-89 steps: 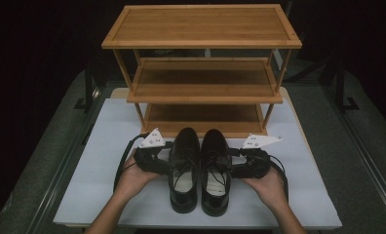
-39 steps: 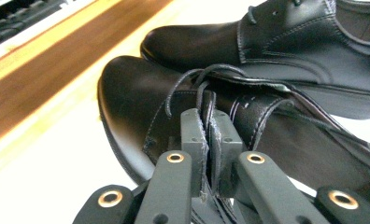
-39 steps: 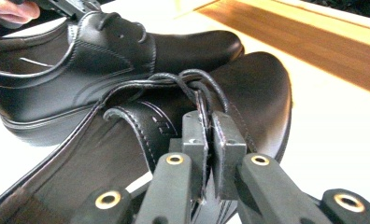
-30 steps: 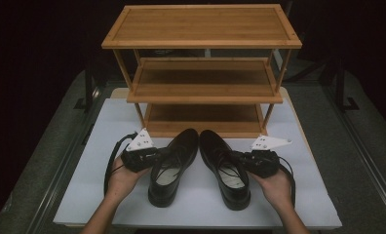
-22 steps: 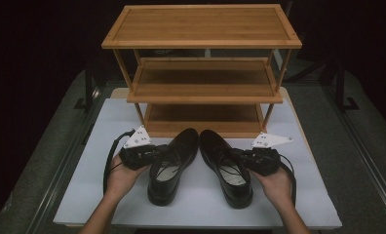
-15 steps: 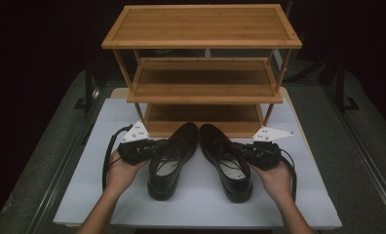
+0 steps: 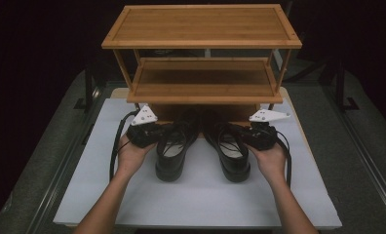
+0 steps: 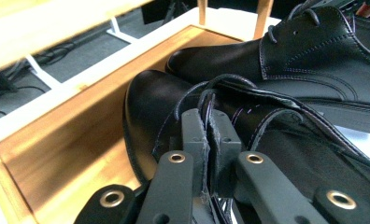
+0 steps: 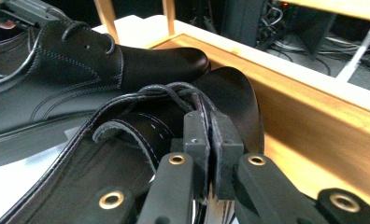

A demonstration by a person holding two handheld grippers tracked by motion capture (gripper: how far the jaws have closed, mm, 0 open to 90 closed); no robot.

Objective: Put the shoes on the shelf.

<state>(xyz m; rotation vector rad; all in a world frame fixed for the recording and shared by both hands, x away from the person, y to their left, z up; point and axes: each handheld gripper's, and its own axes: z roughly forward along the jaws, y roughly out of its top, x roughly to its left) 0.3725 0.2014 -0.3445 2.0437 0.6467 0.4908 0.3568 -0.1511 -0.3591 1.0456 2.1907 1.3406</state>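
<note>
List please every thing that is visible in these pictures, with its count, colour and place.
shoes: 2, black leather with laces; left shoe and right shoe, toes going onto the lowest shelf
shoe rack: 1, brown wood, three shelves, at the far side of the table
board: 1, white, on the table under the shoes
table: 1, grey, under the board
hands: 2, left hand and right hand, coming from the near edge
claws: 2, black; left claw shut on the left shoe, right claw shut on the right shoe
</note>
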